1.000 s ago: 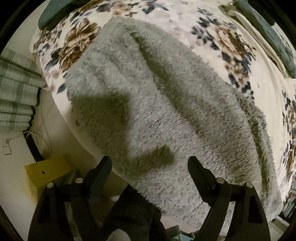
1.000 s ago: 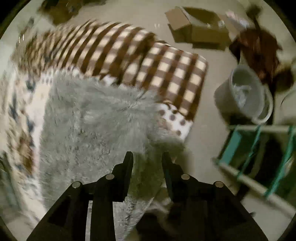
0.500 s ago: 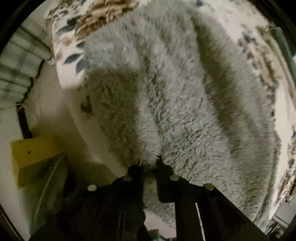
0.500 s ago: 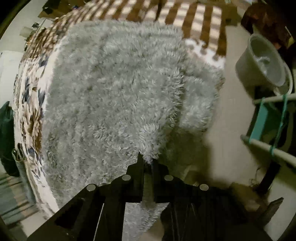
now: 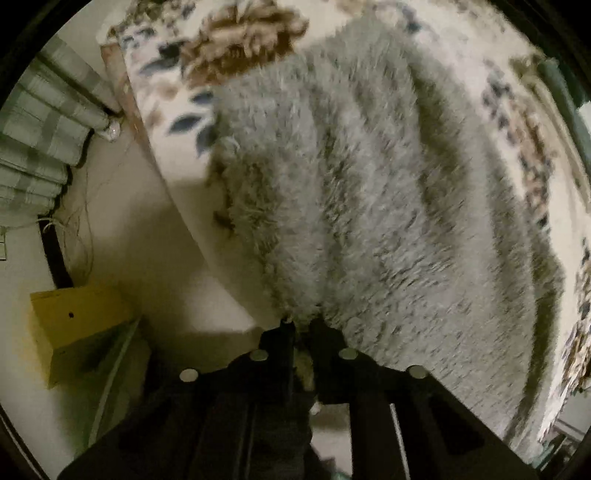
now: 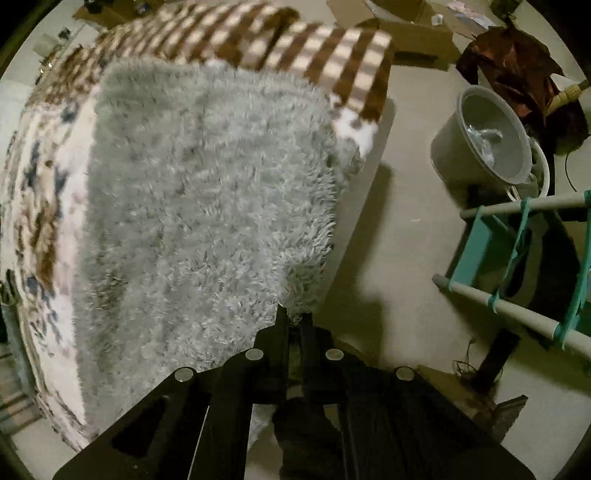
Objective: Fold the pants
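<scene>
Fluffy grey pants (image 5: 369,192) lie spread on a bed with a flowered cover (image 5: 236,40); they also show in the right wrist view (image 6: 207,192). My left gripper (image 5: 301,326) is shut on the near left corner of the pants and lifts that edge off the bed. My right gripper (image 6: 293,321) is shut on the near right corner of the pants, which rises in a peak to the jaws. The fabric between the jaws is mostly hidden.
A yellow box (image 5: 74,325) and striped curtain (image 5: 40,140) stand left of the bed. A brown checked blanket (image 6: 295,40) lies at the far end. A grey bucket (image 6: 487,147), cardboard boxes (image 6: 413,33) and a teal rack (image 6: 517,258) stand on the floor at right.
Both grippers, open a second ago, have shut on the near corners of the pants. They have since lifted those corners and pulled the fabric up a little.
</scene>
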